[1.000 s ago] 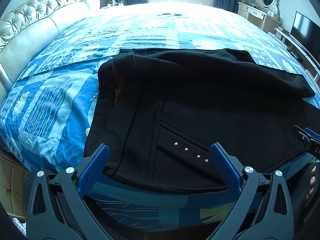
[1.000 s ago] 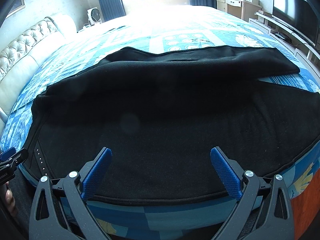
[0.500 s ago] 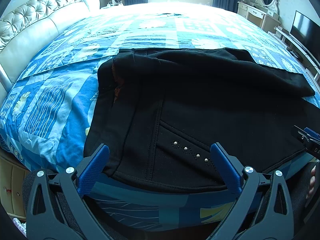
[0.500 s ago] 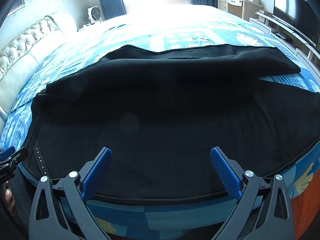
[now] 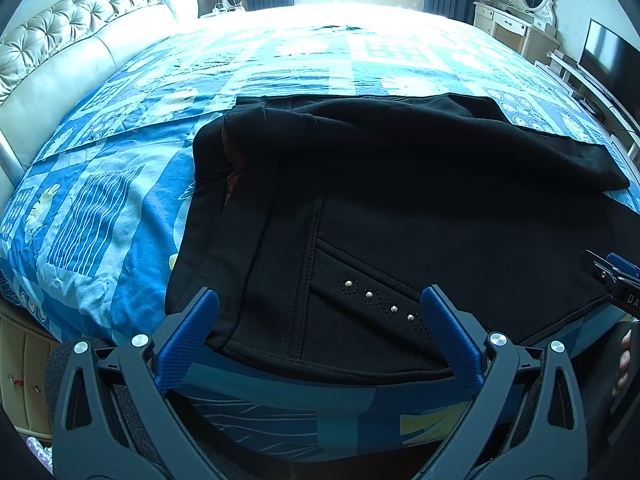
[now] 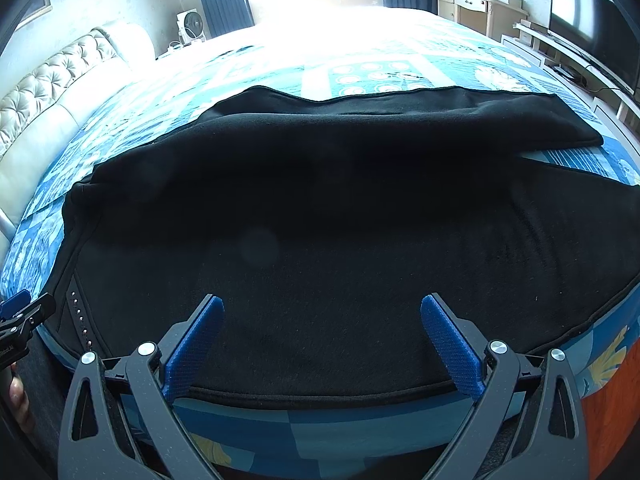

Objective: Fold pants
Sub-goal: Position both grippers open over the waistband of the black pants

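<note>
Pants (image 5: 400, 208) just beyond left tool (image 5: 320, 312)

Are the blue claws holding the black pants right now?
No. The left gripper and right gripper are both open above the pants, gripping nothing.

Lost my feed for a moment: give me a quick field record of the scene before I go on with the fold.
pants: black, spread flat on the bed, legs side by side, not yet folded
waistband: at the left end
studs: on the near hip
bed: blue patterned cover
left gripper: open, at the near edge by the waist
right gripper: open, at the near leg edge
</note>
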`<action>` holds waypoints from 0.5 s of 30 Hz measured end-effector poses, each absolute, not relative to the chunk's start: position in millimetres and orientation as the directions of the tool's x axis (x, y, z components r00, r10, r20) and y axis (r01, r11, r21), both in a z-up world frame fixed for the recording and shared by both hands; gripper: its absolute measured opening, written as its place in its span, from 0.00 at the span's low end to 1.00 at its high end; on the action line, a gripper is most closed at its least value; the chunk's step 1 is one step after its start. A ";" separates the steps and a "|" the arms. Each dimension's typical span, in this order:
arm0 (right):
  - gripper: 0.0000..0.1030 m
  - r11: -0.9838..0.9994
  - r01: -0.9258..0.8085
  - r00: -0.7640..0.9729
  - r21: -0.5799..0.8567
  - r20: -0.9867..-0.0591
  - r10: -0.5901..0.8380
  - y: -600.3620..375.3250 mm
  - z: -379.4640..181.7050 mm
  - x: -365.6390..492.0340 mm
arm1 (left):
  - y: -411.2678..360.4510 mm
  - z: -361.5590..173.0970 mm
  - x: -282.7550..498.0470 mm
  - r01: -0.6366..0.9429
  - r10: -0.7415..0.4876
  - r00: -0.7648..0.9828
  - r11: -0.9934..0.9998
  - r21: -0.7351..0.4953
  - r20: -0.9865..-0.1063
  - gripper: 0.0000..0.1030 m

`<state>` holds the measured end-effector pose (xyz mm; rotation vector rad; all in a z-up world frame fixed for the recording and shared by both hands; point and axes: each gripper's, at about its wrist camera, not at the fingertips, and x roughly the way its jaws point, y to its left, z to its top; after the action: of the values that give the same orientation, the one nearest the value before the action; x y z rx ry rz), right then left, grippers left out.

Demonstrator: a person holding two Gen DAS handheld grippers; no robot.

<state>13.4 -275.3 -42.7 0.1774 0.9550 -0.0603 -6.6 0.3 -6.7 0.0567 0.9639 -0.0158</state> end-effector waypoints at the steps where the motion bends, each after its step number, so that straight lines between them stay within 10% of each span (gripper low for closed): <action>1: 0.96 0.984 0.129 0.577 0.124 -0.816 0.027 -275.5 -42.7 13.1 | 0.3 -6.7 -6.7 0.039 0.011 0.570 0.998 0.041 -0.821 0.98; 15: 0.95 0.984 0.126 0.573 0.125 -0.819 0.031 -274.0 -45.0 13.4 | -2.4 -7.2 -8.0 0.042 0.012 0.571 0.998 0.044 -0.821 0.98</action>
<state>13.4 -274.0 -45.0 0.1763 0.9609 -0.0559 -8.0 -2.4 -7.2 0.0606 0.9635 -0.0181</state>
